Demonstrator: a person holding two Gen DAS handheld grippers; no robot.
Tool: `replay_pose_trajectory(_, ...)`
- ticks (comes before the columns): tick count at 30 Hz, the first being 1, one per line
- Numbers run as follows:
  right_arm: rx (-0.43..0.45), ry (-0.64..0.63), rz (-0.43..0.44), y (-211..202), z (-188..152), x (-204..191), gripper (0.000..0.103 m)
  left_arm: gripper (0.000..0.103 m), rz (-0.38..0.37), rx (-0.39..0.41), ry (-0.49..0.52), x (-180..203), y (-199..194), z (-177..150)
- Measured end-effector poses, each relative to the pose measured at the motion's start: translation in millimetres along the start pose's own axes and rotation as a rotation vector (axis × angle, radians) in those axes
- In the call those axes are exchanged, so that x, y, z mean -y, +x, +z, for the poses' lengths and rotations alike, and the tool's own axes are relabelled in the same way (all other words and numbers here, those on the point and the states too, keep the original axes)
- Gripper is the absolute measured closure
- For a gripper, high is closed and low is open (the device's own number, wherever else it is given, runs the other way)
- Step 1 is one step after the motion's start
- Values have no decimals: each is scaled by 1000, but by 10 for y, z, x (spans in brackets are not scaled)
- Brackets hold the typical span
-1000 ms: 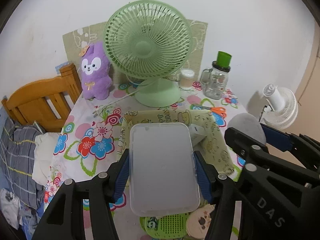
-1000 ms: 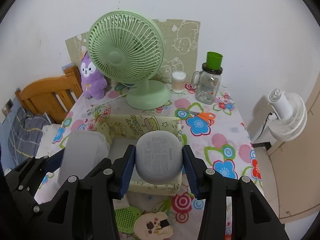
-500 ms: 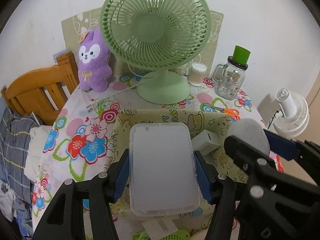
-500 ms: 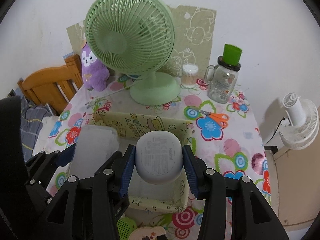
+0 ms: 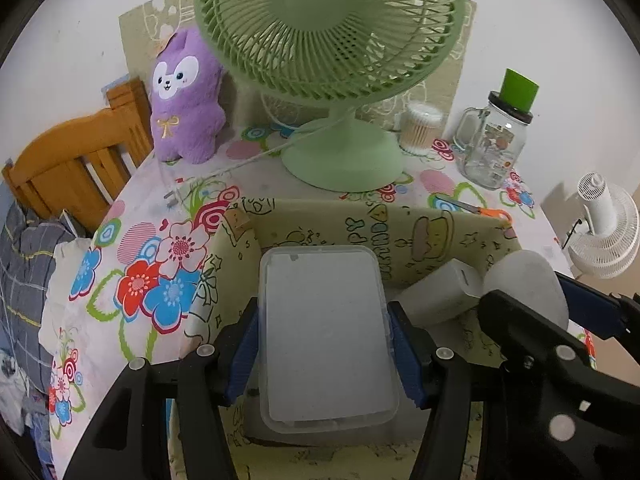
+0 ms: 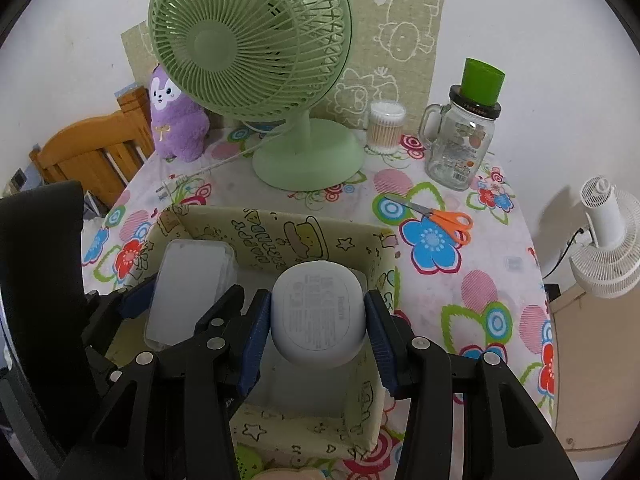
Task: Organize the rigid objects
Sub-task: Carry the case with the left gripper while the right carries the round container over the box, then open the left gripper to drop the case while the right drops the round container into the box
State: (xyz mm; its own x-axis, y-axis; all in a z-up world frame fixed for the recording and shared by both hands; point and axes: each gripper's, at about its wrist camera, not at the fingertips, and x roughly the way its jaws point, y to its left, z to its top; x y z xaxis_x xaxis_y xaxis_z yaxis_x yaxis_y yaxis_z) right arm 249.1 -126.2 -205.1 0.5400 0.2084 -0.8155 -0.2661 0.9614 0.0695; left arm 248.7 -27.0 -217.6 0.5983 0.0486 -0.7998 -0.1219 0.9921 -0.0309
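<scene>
In your left wrist view, your left tongs have dropped closer to the table than a second ago: the clear plastic box clamped between their blue pads now hangs inside the walls of the cartoon-print storage bin, where before it floated above the rim. One white rectangular gadget already lies in the bin just right of it, and the right tongs' rounded load pokes in at the right edge. That tells you the placing step is nearly finished; I judge the box still needs to touch the floor before you let go. Counted here: one bin, one clear box, one white gadget, one green desk fan, one purple plush, one glass mug-jar, one cotton-swab tub, one white floor fan. In your right wrist view, your right tongs squeeze the grey-white rounded case, label side up, and it too has sunk lower, now over the bin's right half, beside the clear box on its left. Here you can also count one pair of orange scissors lying on the tablecloth, well apart from the bin.
</scene>
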Motion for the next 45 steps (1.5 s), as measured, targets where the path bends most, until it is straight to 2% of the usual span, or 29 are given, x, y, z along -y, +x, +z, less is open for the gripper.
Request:
replay_pose_trajectory(6,-12,-1,-3,69,12,9,53,39,17,2,-8,3,80,0)
replay_pose_trajectory(15,-26,16,7,129,-2,34,53,18,-29,-17,13,-5,-9,-41)
replay_pose_trajectory(19,-39,29,18,178,-28,22,53,17,-55,-29,-2,-57,-134,-124)
replay_pose_trajectory(29,-83,78,28,320,-124,6,52,16,-29,-33,60,-9,-235,-221)
replay_pose_trajectory(36,-74,86,2,310,-116,-24,52,16,-29,-46,47,-10,-212,-216)
replay_pose_trajectory(39,-63,95,13,246,-108,-19,45,14,-36,-63,23,-22,-210,-193)
replay_pose_trajectory(41,-57,88,3,201,-105,-31,33,13,-40,-69,17,-31,-219,-183)
replay_pose_trajectory(45,-29,94,6,90,-108,-31,26,8,-37,-63,16,-70,-279,-166)
